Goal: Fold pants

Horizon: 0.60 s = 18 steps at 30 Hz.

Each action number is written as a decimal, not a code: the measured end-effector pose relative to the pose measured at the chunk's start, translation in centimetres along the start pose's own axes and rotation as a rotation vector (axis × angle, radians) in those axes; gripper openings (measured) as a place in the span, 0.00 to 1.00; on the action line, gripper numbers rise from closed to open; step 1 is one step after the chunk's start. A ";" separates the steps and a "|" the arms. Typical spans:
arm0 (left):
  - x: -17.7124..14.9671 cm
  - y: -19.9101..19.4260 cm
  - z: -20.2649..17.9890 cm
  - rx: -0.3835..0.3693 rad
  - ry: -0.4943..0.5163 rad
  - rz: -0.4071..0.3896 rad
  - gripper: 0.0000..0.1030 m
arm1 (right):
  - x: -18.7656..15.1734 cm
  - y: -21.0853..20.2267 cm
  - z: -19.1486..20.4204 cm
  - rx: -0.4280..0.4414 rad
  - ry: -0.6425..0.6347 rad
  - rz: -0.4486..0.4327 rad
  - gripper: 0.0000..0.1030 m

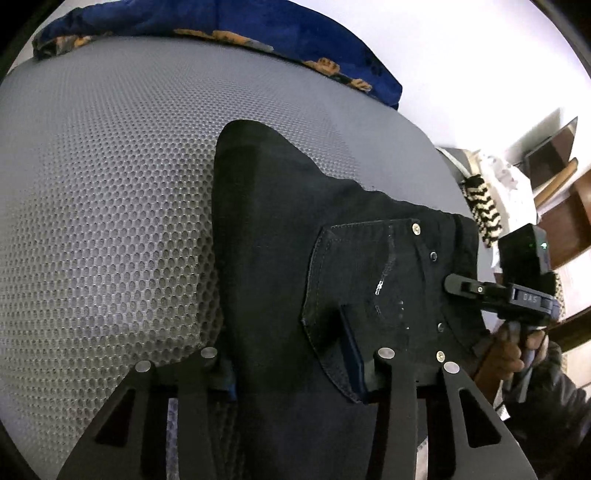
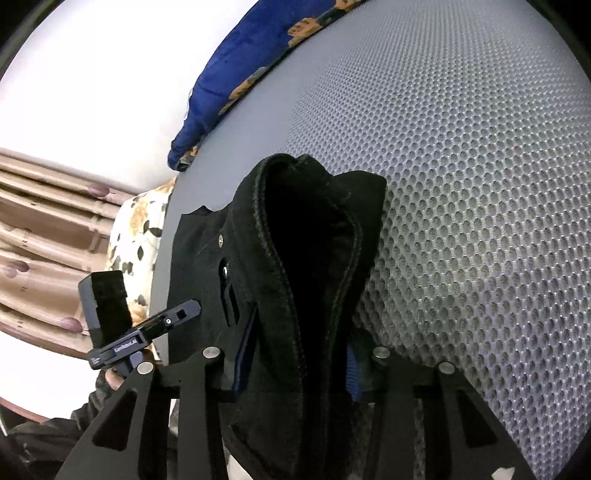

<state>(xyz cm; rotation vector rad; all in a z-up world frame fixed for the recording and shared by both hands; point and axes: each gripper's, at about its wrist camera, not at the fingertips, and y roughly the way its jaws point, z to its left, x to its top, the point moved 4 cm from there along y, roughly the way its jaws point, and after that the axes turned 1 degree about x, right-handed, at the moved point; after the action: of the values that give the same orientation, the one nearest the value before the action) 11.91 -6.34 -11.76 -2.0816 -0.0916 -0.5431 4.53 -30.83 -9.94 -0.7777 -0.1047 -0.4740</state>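
Black pants [image 1: 332, 280] spread on a grey honeycomb-mesh surface [image 1: 110, 184], filling the centre and lower right of the left wrist view, back pocket [image 1: 369, 295] facing up with rivets showing at its corners. Left gripper [image 1: 291, 373] at the bottom edge of that view, fingers [image 1: 354, 354] set wide apart with dark cloth running between them; right-hand finger tucked under or against the pocket fold, left-hand finger at the fabric's left edge, so spread rather than pinched, though whether any real grip exists on the cloth cannot be told. In the same view, at the right edge, the right gripper [image 1: 461, 286] seen from the side, its tip lying at the waistband edge. From the right wrist view, right gripper [image 2: 295, 363] at bottom centre, blue pads [image 2: 354, 369] either side of a thick bunched fold of pants [image 2: 303, 258] rising up the middle of the frame; jaws parted around the bundle, tight clamping impossible to confirm. Left gripper [image 2: 184, 310] visible at lower left, tip touching the pants' left edge. Blue patterned blanket [image 1: 229, 22] along the top of the left view, well apart from the pants. Floral cloth [image 2: 140, 229] and a beige curtain [image 2: 48, 229] at left in the right view.
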 end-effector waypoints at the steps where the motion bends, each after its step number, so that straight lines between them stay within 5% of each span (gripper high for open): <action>1: 0.1 0.1 -0.2 0.008 0.000 0.001 0.41 | 0.0 0.1 0.3 -0.010 -0.002 -0.002 0.36; 18: -0.4 0.7 -1.8 0.050 0.019 -0.012 0.28 | -0.1 0.9 2.4 -0.112 -0.008 -0.033 0.27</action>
<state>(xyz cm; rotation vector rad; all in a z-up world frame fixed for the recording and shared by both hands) 11.15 -8.16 -11.63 -2.0281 -0.1063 -0.5624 4.99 -28.55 -8.79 -0.8890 -0.0992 -0.5114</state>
